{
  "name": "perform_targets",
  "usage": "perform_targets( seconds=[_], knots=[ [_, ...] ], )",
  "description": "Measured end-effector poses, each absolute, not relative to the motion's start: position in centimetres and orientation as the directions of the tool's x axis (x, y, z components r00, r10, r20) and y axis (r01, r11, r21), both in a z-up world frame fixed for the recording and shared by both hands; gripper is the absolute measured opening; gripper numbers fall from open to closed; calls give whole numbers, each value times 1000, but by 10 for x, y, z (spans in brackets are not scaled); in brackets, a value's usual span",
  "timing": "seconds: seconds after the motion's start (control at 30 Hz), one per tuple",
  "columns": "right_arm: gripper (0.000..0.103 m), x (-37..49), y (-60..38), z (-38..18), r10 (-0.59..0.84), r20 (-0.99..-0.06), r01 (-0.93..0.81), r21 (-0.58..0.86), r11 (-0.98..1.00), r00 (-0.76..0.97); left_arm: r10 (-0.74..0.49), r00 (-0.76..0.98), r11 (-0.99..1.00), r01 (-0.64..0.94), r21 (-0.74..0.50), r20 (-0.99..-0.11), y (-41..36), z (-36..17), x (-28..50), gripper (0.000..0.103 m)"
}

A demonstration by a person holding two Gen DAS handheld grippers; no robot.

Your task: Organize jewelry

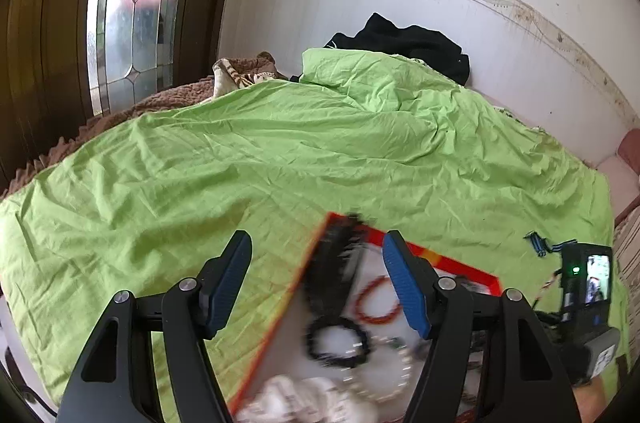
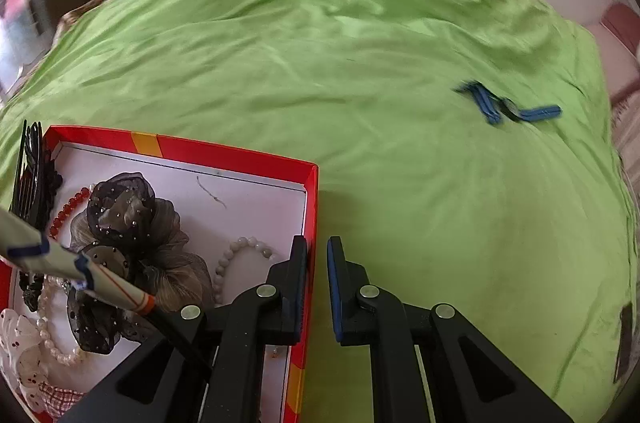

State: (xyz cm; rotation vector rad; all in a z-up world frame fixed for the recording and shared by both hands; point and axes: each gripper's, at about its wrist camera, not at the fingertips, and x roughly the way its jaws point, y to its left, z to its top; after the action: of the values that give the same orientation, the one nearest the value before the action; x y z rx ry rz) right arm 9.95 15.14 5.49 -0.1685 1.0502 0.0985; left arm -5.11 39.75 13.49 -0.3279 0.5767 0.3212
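— Where's the jewelry?
— In the red box (image 2: 240, 153) on the green bed cover (image 2: 360, 63), toward its near left edge — a red bead bracelet (image 1: 378, 301), a black bracelet (image 1: 338, 343), a white bead bracelet (image 2: 236, 263) and a dark scrunchie (image 2: 132, 223).
— And the left gripper (image 1: 316, 287)?
— Jaws wide, empty, above the box.
— The right gripper (image 2: 317, 287)?
— Jaws narrow, straddling the box's right wall; I can't tell whether the pads pinch it. Blue clips (image 2: 508, 107) lie apart toward the cover's right edge.
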Motion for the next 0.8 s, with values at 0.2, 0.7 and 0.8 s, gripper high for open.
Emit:
perform_targets(
  seconds=[0.2, 0.7, 0.8],
  knots=[
    [41, 86, 129, 68, 92, -862, -184, -1, 983, 499, 277, 776, 875, -448, -185, -567, 398, 142, -59, 81],
    [48, -63, 99, 119, 304, -780, -263, 185, 947, 547, 504, 750, 829, -560, -6, -428, 346, 178, -149, 103],
    [50, -81, 93, 124, 312, -769, -268, 189, 945, 558, 484, 751, 845, -534, 19, -450, 333, 179, -168, 103]
  ],
)
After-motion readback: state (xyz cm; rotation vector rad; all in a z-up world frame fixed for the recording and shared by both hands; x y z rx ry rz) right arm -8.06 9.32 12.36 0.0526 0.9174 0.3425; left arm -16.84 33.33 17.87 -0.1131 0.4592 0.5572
